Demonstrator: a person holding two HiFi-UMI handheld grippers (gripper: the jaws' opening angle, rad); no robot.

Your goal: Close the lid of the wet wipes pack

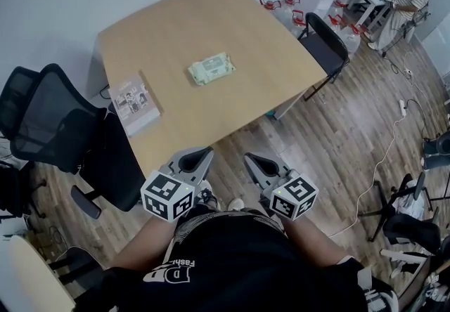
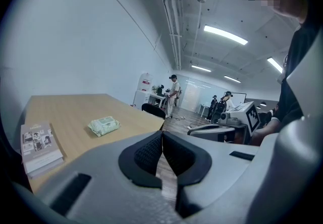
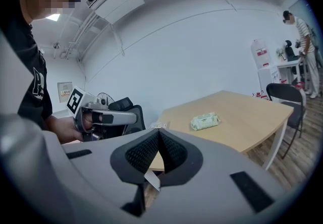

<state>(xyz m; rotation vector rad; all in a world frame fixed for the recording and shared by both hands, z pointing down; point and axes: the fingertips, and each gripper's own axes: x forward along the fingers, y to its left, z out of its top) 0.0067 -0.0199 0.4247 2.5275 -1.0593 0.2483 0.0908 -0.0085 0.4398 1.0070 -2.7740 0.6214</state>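
The wet wipes pack (image 1: 211,69), pale green with a lighter top, lies flat near the middle of the wooden table (image 1: 176,29). It is too small to tell how its lid stands. Both grippers hover off the table's near edge, well short of the pack. My left gripper (image 1: 204,155) is shut with nothing between its pads, and so is my right gripper (image 1: 251,160). The left gripper view shows the pack (image 2: 104,126) ahead to the left of the closed jaws (image 2: 162,138). In the right gripper view the pack (image 3: 205,121) sits ahead to the right of the closed jaws (image 3: 158,137).
A book (image 1: 134,104) lies at the table's near-left edge. Black office chairs (image 1: 56,128) stand left of the table, and a black chair (image 1: 325,43) stands at its right corner. A person (image 1: 411,1) works at a desk far right. Cables (image 1: 394,142) cross the wooden floor.
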